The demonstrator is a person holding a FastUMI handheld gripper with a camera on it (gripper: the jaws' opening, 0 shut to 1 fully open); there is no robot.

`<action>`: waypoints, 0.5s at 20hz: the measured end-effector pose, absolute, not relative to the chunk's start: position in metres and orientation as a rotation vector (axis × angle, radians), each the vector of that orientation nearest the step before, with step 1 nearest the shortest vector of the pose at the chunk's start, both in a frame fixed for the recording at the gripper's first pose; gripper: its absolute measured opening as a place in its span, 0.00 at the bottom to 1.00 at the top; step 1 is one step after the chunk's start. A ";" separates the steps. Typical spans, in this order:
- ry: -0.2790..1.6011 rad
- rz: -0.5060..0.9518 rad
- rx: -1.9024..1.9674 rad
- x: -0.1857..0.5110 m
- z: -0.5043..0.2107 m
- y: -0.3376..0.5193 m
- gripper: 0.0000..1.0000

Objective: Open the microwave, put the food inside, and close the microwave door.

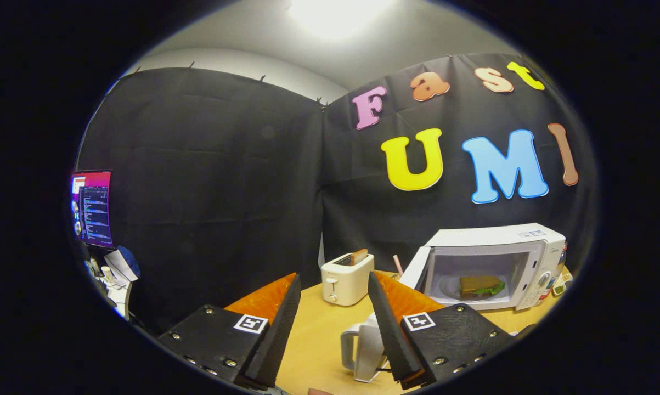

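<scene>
My tongs point(332, 312) hang wide and empty; the sandwich point(480, 286) sits inside the microwave point(532, 241), so I should swing right, catching the open door point(413, 269) flat.

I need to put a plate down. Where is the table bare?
Bare table lies between the open gripper fingers, running up to the toaster. It is crowded by the white mug at the right finger and around the open microwave, sandwich inside.
</scene>
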State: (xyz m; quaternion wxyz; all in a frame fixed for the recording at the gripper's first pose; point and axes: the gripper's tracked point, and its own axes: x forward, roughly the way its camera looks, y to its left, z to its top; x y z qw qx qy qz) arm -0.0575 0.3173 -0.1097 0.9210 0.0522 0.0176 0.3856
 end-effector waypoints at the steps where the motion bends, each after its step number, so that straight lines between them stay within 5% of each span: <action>1: 0.046 0.803 0.110 -0.060 -0.116 0.325 0.74; 3: 0.076 0.786 0.098 -0.063 -0.135 0.337 0.53; 4: 0.103 0.788 0.084 -0.064 -0.147 0.345 0.33; 7: 0.161 0.817 0.025 -0.061 -0.185 0.365 0.25; 9: 0.188 0.748 -0.036 -0.048 -0.212 0.347 0.06; 10: 0.207 0.743 -0.032 -0.044 -0.224 0.352 0.07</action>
